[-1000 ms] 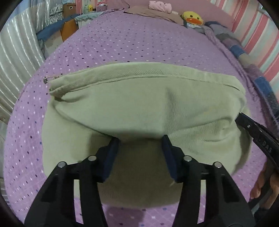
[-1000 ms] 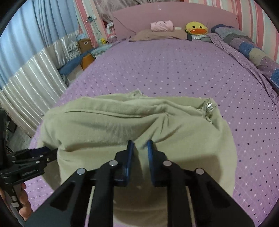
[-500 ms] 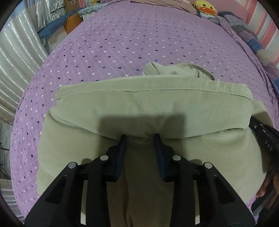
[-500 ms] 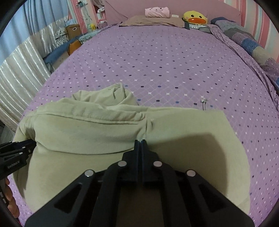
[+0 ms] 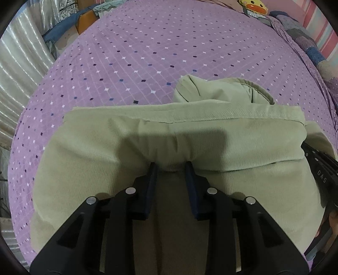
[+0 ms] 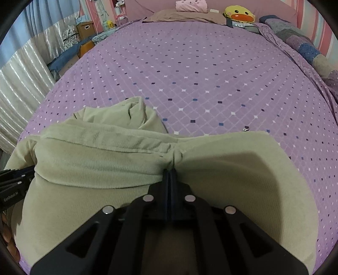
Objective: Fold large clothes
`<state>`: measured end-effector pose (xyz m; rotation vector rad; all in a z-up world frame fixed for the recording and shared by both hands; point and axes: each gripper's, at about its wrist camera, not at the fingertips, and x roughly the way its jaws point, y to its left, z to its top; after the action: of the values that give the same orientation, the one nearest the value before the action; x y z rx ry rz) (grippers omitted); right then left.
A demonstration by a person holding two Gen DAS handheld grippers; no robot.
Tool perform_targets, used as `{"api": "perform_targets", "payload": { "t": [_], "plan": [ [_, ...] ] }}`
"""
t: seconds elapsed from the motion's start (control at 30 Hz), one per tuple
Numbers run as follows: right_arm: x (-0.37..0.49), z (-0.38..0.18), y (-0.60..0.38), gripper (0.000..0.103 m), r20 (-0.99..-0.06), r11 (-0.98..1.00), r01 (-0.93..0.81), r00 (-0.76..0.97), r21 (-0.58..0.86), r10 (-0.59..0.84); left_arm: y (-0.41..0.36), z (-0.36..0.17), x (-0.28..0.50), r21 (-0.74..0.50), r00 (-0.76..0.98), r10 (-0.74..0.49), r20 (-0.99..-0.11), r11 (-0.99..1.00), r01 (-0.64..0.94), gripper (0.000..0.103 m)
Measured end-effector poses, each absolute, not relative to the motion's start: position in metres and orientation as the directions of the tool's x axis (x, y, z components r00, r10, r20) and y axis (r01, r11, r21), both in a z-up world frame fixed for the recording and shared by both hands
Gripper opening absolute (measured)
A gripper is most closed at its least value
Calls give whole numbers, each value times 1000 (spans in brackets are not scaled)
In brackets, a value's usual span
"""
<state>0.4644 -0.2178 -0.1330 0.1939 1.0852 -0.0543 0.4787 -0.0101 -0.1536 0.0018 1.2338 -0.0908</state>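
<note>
A large pale green corduroy garment [image 5: 190, 135] lies folded on the purple bed. A folded-over layer runs across it, and a bunched part sticks out at its far edge [image 6: 126, 114]. My left gripper [image 5: 171, 167] is partly closed around a bulge of the folded layer's near edge, with a gap still between the fingers. My right gripper [image 6: 170, 171] is shut tight on a pinched fold of the garment [image 6: 232, 160]. The right gripper also shows at the right edge of the left wrist view [image 5: 321, 169], and the left gripper shows at the left edge of the right wrist view [image 6: 14, 186].
The purple dotted bedspread [image 6: 200, 74] stretches far ahead. A yellow duck plush [image 6: 239, 13], a pink folded item [image 6: 191, 5] and a brown pillow lie at the headboard. A patchwork blanket [image 6: 304, 46] runs along the right side. Boxes and clutter [image 6: 84, 29] stand off the bed's left.
Both grippers moved forward, carrying the garment's near edge over itself into a fold. The right gripper shut fully on the cloth. The left gripper narrowed around the fabric.
</note>
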Motion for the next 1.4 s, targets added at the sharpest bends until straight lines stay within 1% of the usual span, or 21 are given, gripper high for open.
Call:
{"api": "perform_targets", "payload": {
  "t": [0.17,0.4,0.67,0.83,1.4],
  "plan": [
    [465,-138,-218,0,-890,979,147,452,141,60,-10,-161,481,-55,323,-81,-943,995,87,29],
    [466,-143,-216,0,-896,981,145,442,129,52,-21,-167,488,-12,342,-48,-939,994,106,29],
    [472,-149,-214,0,-905,983,145,423,117,45,-24,-175,494,-12,338,-47,-940,994,106,29],
    [471,-151,-213,0,-902,983,143,429,116,44,-24,-177,487,19,351,-23,-936,993,117,29],
    [479,-160,-213,0,-905,982,144,422,123,52,-24,-174,483,40,357,-6,-934,992,121,29]
  ]
}}
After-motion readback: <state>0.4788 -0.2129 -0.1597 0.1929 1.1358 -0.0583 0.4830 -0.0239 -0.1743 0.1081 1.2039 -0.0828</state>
